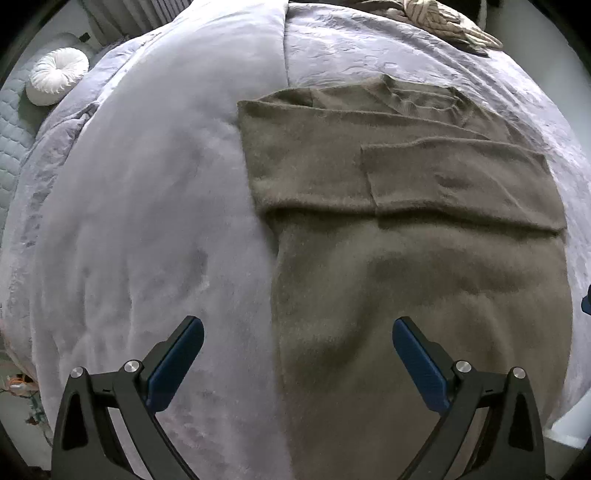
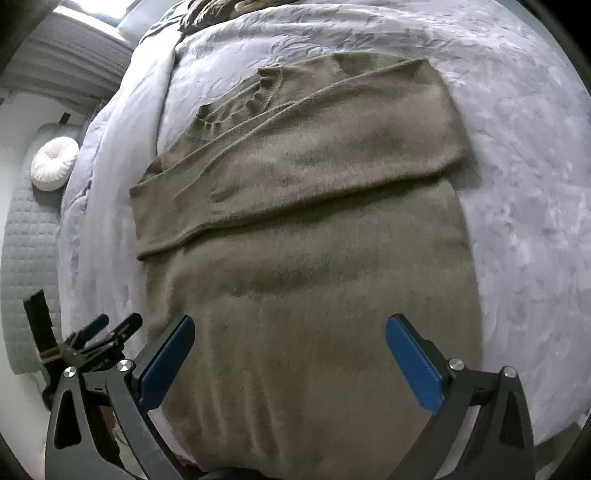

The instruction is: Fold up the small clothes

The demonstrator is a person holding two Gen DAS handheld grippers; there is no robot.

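An olive-brown fuzzy sweater (image 1: 406,258) lies flat on the pale lavender bedspread (image 1: 147,221), its sleeves folded across the chest and its collar at the far end. My left gripper (image 1: 297,328) hovers open above the sweater's near left edge, nothing between its blue pads. In the right wrist view the same sweater (image 2: 314,240) fills the middle, with its ribbed collar (image 2: 258,96) at the top. My right gripper (image 2: 290,326) hangs open over the sweater's lower body, holding nothing. The left gripper (image 2: 110,326) shows at the lower left of that view.
A round white pleated cushion (image 1: 55,77) rests on a quilted grey-blue pad (image 1: 11,140) left of the bed. A striped beige cloth (image 1: 443,22) lies at the bed's far end. The bedspread (image 2: 528,184) spreads wide on the sweater's right.
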